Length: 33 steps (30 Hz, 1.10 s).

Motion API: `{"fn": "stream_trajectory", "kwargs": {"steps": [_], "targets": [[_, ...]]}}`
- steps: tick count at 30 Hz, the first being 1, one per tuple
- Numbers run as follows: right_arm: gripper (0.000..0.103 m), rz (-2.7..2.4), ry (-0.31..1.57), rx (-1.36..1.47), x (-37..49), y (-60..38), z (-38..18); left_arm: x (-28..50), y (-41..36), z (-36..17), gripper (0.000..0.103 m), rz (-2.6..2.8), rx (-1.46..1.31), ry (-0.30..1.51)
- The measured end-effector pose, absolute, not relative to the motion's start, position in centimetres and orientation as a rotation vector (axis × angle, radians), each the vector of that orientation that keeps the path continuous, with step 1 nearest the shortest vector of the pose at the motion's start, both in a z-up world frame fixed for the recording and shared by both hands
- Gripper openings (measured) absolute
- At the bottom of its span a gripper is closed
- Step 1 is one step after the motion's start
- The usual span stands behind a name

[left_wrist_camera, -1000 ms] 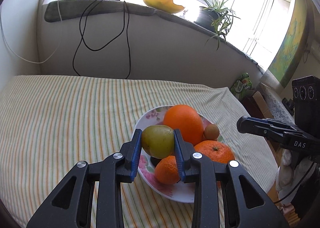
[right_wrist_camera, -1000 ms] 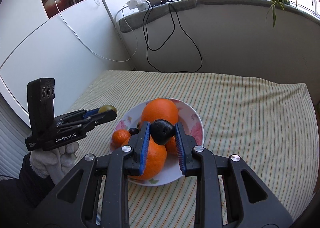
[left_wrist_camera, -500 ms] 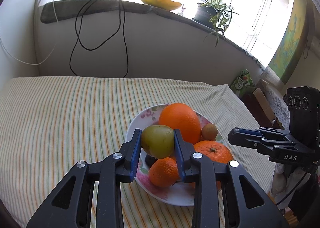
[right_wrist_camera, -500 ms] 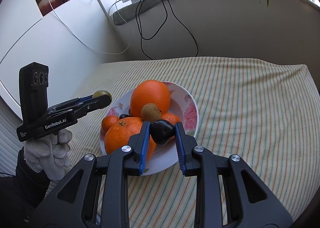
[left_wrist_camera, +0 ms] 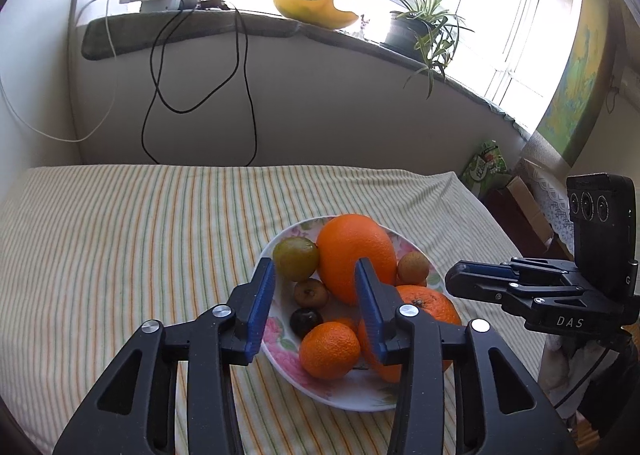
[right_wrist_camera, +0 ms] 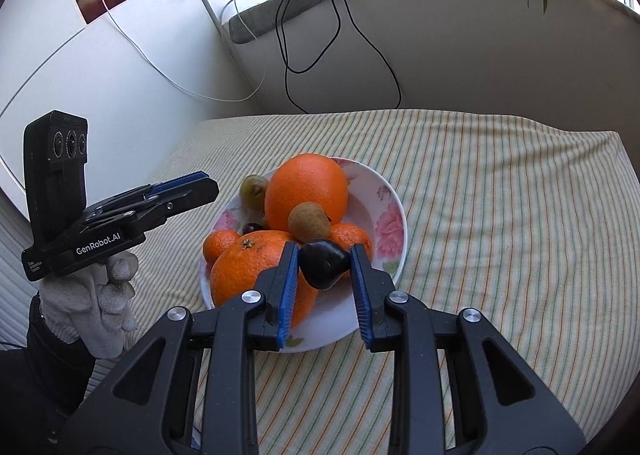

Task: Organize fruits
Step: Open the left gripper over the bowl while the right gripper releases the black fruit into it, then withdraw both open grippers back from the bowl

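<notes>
Both tools are black plastic, built from broad struts with cut-out openings and joined by round silver screws. The left gripper (left_wrist_camera: 315, 275) has two fingers (left_wrist_camera: 262, 301) lined with ribbed blue pads. The right gripper (right_wrist_camera: 325, 261) is made the same way, with the same blue ribbed lining and silver screws. Seen from the side, each carries an upright black box with three round lenses; one body is lettered "DAS" in white, the other "GenRobot.AI". The left hand (right_wrist_camera: 94, 309) wears a white knitted glove above a dark sleeve (right_wrist_camera: 40, 367).
</notes>
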State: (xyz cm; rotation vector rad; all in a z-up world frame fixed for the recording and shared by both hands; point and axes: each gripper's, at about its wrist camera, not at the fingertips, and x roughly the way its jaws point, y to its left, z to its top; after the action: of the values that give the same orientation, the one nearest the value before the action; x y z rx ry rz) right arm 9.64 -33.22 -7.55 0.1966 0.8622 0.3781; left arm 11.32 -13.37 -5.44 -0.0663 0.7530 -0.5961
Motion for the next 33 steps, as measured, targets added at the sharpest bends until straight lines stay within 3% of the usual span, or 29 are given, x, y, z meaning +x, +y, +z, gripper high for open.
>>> {"fn": "stream_trajectory", "kwargs": {"steps": [1, 3, 4, 5, 12, 25, 33], "targets": [[0.028, 0.377, 0.862, 0.196, 9.6, -33.3, -7.5, 11.3, -13.3, -5.4, 0.045, -0.597, -0.068, 0.751], [0.044, 0.375, 0.859, 0.189, 9.6, -33.2, -7.5, 11.2, -13.4, -5.3, 0.046, -0.595, -0.067, 0.748], [0.060, 0.371, 0.849, 0.187, 9.4, -33.2, -7.3, 11.2, -13.4, -5.3, 0.046, -0.594, -0.066, 0.747], [0.065, 0.368, 0.835, 0.185, 9.3, -33.2, -7.2, 11.2, -13.4, -5.3, 0.046, -0.594, -0.066, 0.747], [0.066, 0.364, 0.795, 0.207, 8.5, -33.8, -6.1, 10.7, -13.0, -5.0, 0.046, -0.591, -0.061, 0.738], [0.081, 0.305, 0.733, 0.169, 6.5, -33.4, -4.5, 8.8, -12.4, -4.1, 0.073, -0.555, -0.055, 0.722], [0.090, 0.241, 0.670, 0.096, 4.5, -31.9, -3.3, 6.2, -12.5, -3.5, 0.079, -0.528, -0.014, 0.700]]}}
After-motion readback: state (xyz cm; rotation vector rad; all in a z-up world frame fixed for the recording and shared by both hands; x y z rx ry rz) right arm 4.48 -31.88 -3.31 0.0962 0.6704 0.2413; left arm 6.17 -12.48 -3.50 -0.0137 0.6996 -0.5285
